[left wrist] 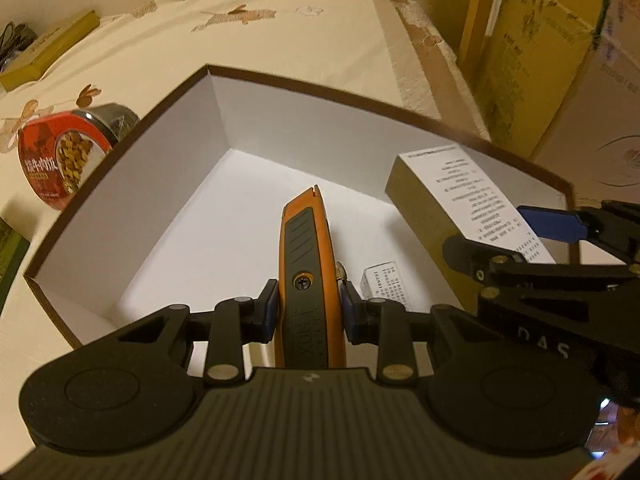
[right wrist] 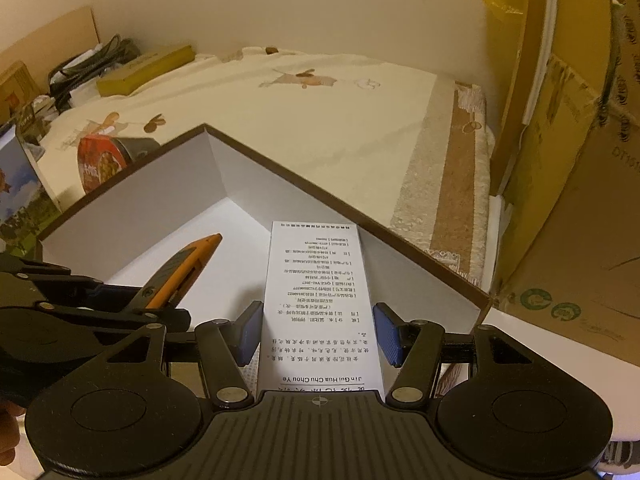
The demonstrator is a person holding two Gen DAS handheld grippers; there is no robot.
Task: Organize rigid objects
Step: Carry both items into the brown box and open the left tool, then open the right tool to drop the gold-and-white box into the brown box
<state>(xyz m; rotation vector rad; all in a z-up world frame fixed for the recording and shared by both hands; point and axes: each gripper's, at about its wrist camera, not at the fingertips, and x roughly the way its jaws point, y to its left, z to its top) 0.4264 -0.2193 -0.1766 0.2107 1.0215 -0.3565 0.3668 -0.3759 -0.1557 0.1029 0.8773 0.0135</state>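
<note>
Center frame, the utility knife (left wrist: 306, 276) looks like smooth orange plastic with matt black ribbed rubber and a metal screw. The storage box (left wrist: 280, 128) is matt white cardboard. The carton (right wrist: 320, 300) is printed paper. Upper frame, the tablecloth (left wrist: 240, 48) is woven cloth.

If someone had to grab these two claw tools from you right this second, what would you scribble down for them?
Left claw: shut on the orange utility knife, held over the open white box, not yet set down.
Right claw: its blue pads sit either side of the printed carton, but a small gap shows on the right, so the grip looks loose or just let go. The carton is inside the box by its right wall.
Already in: a small white packet on the box floor.
Left to do: lower and release the knife, free the carton, then fetch the red snack jar lying outside the box on the tablecloth.
</note>
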